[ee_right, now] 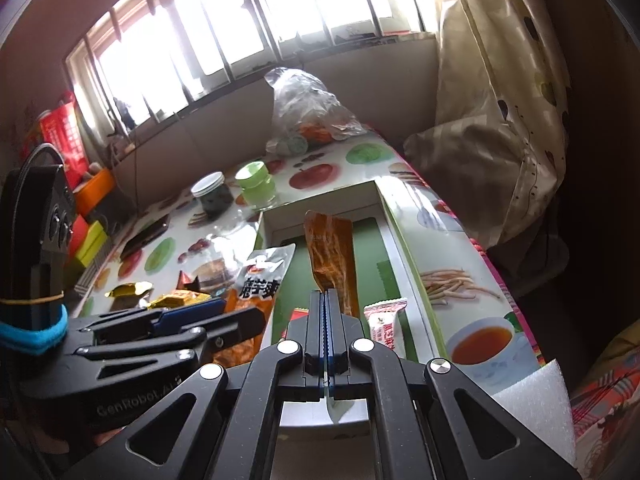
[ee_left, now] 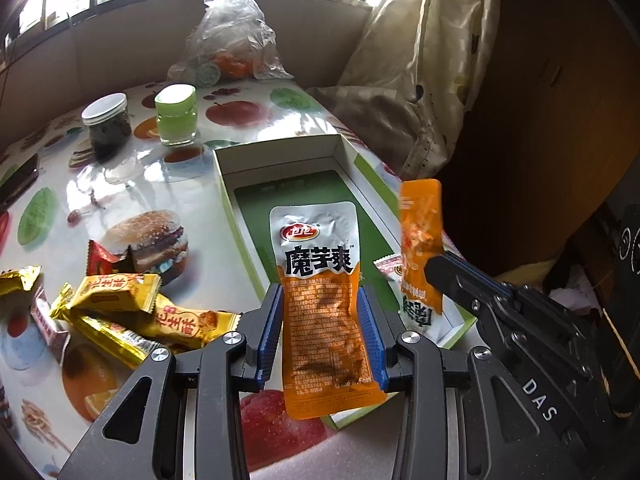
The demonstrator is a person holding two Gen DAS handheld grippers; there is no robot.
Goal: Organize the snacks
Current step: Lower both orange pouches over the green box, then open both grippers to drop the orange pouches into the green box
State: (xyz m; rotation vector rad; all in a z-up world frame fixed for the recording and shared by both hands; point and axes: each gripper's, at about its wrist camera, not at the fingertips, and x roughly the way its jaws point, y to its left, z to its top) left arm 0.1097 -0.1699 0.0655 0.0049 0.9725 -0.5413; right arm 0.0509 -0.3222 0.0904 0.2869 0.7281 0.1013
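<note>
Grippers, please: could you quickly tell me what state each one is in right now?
Left gripper: closed on a white-and-orange packet.
Right gripper: closed on an orange packet.

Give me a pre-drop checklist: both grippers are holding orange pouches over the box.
1. Left gripper grips orange-and-silver foil snack pouch by its side edges: ok.
2. Right gripper shut on translucent orange snack pouch: ok.
3. Both pouches over open white cardboard box with green floor: ok.
4. Free green floor left in the box: ok.
5. Pink-and-white wrapped bar already lies in the box, near the right pouch's drop spot: cannot tell clearance.
6. Grippers apart from each other: ok.
</note>
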